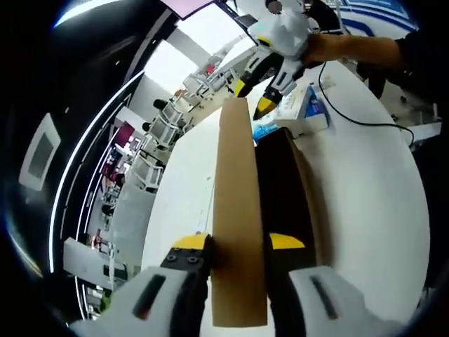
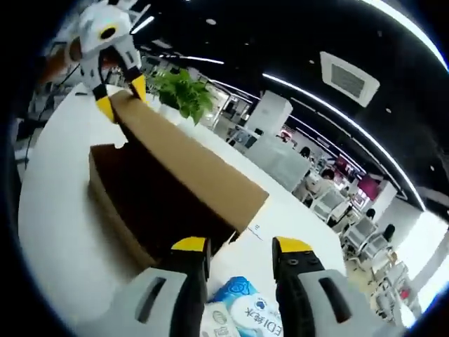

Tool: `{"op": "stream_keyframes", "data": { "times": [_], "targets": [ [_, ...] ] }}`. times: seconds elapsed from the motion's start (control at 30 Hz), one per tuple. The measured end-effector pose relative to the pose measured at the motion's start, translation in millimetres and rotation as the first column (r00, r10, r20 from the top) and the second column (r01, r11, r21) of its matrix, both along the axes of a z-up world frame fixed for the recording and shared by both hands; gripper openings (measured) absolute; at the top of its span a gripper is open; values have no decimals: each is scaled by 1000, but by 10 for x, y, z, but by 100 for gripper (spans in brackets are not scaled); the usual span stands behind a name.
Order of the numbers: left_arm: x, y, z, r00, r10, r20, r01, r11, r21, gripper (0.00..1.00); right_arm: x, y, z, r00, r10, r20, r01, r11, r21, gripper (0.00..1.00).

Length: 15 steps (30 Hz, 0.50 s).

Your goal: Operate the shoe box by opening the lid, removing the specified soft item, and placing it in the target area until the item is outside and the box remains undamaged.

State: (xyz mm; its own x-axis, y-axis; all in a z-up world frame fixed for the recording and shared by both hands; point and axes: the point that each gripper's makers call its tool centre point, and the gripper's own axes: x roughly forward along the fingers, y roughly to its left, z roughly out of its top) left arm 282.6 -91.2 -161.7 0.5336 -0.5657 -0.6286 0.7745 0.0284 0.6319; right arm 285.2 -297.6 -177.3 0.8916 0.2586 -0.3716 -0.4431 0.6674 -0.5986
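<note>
White office table (image 1: 365, 196); left hand-held gripper (image 1: 238, 246) pinching shoe box lid (image 1: 237, 210); right hand-held gripper (image 2: 242, 247) spread; wipes pack (image 2: 242, 316) reads "EDI".

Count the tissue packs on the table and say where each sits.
1. The tissue pack lies on the white table by the end of the shoe box, between the right gripper jaws. More could be hidden inside the box.

A box (image 2: 151, 210) sits on a table (image 1: 365, 196), its lid (image 1: 237, 210) raised upright; a tissue pack (image 2: 242, 316) lies beside one end.
</note>
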Motion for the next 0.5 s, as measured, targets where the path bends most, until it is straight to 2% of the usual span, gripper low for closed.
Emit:
{"op": "stream_keyframes", "data": {
  "times": [0.1, 0.2, 0.27, 0.43, 0.5],
  "targets": [
    [2, -9, -5, 1000, 4, 3, -4, 1000, 4, 31, -128, 59, 104, 998, 58, 11, -57, 995, -84, 54],
    [-1, -15, -14, 1000, 0, 11, 0, 1000, 12, 31, -226, 118, 238, 994, 104, 39, -94, 976, -198, 56],
    [-5, -19, -22, 1000, -2, 14, 2, 1000, 16, 31, -284, 195, 342, 988, 145, 54, -126, 956, -266, 58],
    [-9, -20, -30, 1000, -4, 21, 4, 1000, 24, 31, -299, 434, 477, 971, 236, 45, -205, 910, -361, 65],
    [-13, -22, -32, 1000, -6, 22, 5, 1000, 23, 31, -264, 537, 514, 955, 291, 54, -243, 875, -420, 69]
  ]
}}
